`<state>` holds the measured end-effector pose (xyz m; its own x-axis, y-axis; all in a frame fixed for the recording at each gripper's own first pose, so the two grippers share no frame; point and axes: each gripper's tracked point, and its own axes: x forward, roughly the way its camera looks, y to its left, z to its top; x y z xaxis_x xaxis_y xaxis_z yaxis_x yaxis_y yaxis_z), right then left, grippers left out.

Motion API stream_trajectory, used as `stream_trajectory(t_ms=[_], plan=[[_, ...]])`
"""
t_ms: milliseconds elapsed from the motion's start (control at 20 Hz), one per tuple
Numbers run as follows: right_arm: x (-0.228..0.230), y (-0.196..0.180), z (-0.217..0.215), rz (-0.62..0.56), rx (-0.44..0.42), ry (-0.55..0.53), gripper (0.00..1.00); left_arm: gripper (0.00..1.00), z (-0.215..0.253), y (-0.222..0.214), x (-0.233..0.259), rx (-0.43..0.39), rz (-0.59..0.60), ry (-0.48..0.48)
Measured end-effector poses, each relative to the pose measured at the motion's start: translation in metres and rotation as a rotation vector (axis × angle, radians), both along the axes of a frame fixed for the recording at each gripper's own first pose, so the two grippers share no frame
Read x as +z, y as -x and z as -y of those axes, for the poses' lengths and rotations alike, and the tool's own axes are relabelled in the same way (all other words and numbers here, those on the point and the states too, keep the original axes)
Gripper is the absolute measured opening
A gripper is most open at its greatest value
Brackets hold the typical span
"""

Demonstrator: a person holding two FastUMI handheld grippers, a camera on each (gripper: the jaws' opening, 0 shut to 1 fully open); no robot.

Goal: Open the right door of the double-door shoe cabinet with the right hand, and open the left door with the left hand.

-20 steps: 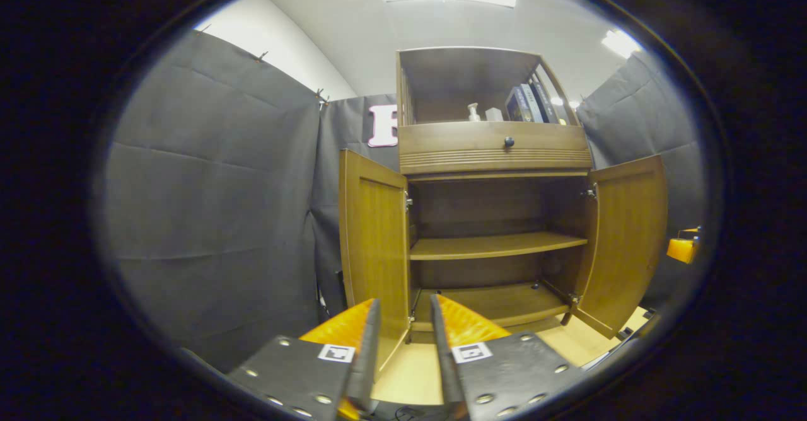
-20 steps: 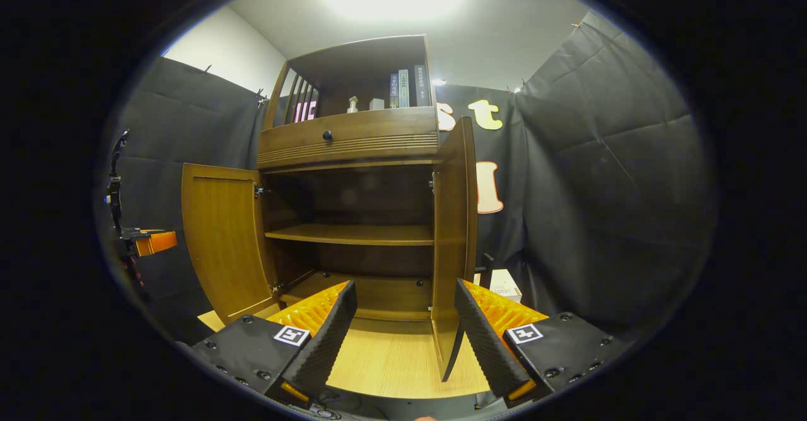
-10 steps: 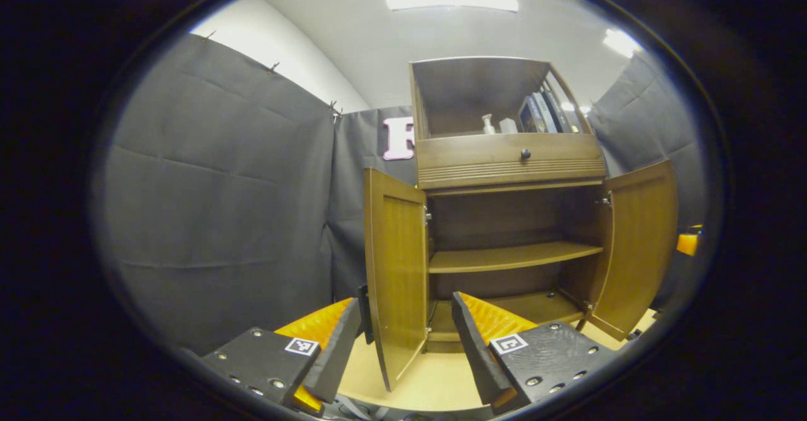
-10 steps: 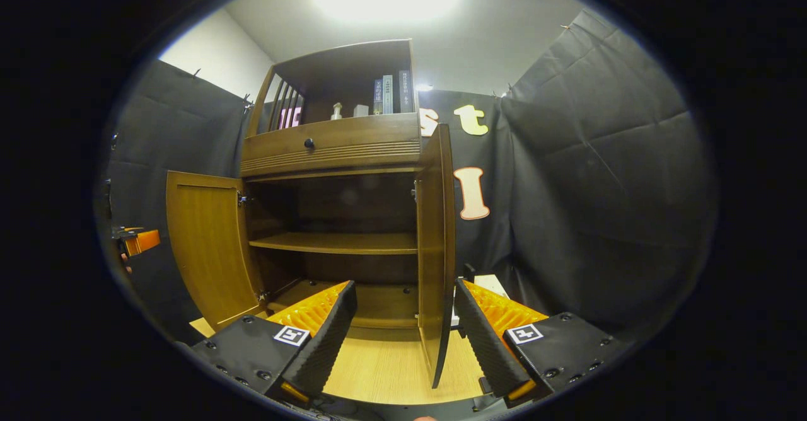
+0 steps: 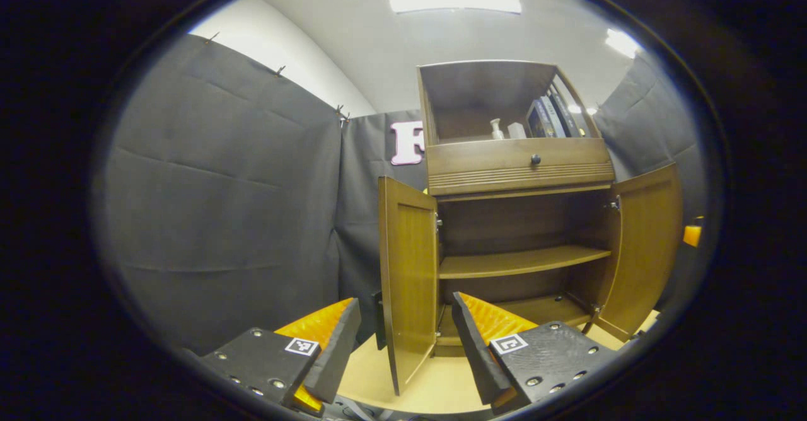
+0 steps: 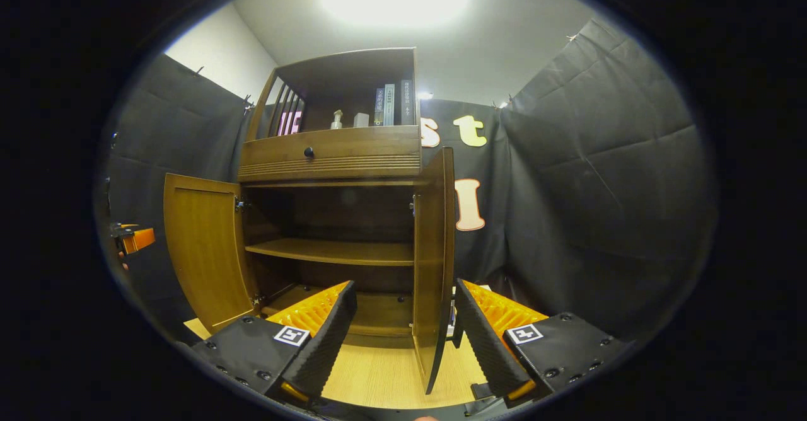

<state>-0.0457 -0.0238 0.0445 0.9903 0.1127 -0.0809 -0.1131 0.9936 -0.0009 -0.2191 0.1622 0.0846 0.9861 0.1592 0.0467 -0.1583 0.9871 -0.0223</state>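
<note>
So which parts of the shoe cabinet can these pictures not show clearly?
- Book titles in the right gripper view: too small.
- Left door outer face in the left gripper view: turned away.
- Right door handle in the right gripper view: door nearly edge-on.
- Cabinet base front in the right gripper view: partly behind a finger.

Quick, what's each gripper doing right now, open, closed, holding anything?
Left gripper: open, fingers either side of the left door edge, not pressing it.
Right gripper: open, fingers either side of the right door edge, holding nothing.
</note>
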Motion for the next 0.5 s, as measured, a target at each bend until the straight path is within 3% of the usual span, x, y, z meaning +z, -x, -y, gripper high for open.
stream_trajectory(t_ms=[500], plan=[[0.015, 0.005, 0.0, 0.025, -0.021, -0.002, 0.98, 0.84, 0.003, 0.0, 0.0, -0.028, 0.009, -0.018]])
